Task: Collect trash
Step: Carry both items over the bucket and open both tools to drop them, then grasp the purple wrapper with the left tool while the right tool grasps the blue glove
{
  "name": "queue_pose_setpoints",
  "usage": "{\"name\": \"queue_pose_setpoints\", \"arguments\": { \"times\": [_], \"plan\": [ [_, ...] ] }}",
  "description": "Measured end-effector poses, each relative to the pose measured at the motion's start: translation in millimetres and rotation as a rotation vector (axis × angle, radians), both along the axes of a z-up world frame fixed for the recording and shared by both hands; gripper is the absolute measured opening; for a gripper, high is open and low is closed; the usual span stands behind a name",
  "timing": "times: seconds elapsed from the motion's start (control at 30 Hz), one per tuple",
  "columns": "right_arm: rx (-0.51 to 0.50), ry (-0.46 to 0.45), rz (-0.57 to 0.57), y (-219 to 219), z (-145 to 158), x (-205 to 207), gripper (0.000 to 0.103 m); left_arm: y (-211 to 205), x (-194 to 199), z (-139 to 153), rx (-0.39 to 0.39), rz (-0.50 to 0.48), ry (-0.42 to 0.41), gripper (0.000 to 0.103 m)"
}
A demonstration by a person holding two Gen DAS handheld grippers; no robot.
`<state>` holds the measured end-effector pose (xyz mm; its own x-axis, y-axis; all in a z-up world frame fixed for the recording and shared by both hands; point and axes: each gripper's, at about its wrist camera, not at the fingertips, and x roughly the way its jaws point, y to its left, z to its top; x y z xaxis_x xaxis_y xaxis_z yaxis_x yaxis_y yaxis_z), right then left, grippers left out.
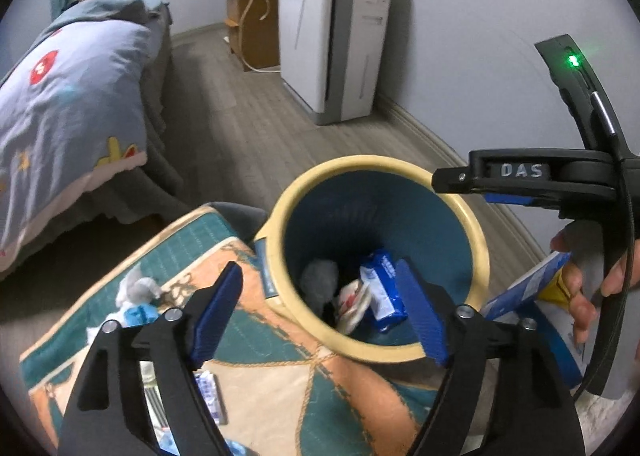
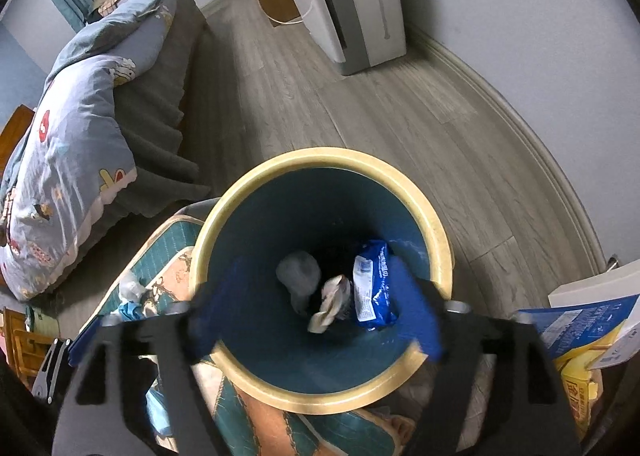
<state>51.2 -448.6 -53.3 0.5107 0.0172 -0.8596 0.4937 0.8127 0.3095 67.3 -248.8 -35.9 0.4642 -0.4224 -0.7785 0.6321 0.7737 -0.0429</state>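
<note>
Right wrist: gripper (image 2: 316,320) spread over bin (image 2: 240,191) rim, nothing gripped

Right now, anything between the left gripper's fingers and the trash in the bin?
Nothing. In the left wrist view the open left gripper hangs over the bin; the blue wrapper lies at the bottom, only air between.

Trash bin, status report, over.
Left gripper and right gripper open, empty, over the bin. Blue packet and wrappers inside. Tissues left on mat. Nothing blocking.
</note>
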Motion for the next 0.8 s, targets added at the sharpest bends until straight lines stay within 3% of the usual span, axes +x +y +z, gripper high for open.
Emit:
{"name": "queue_pose_setpoints", "arguments": {
  "times": [0.07, 0.13, 0.4, 0.8],
  "plan": [
    [-0.001, -0.014, 0.000, 1.1, 2.9, -0.4, 0.093, 6.3, 0.3, 2.0, -0.003, 0.025, -0.004, 0.090],
    [-0.002, -0.022, 0.009, 4.6, 4.6, 1.2, 0.095, 15.4, -0.1, 5.1, -0.012, 0.050, -0.009, 0.091],
    [-0.026, -0.049, 0.067, 19.7, 12.9, 4.6, 0.097, 63.6, -2.3, 23.5, -0.020, 0.142, -0.029, 0.092],
    [-0.064, -0.050, 0.142, 47.0, 18.8, 7.5, 0.097, 181.7, -3.7, 60.5, -0.001, 0.307, -0.090, 0.093]
  ]
}}
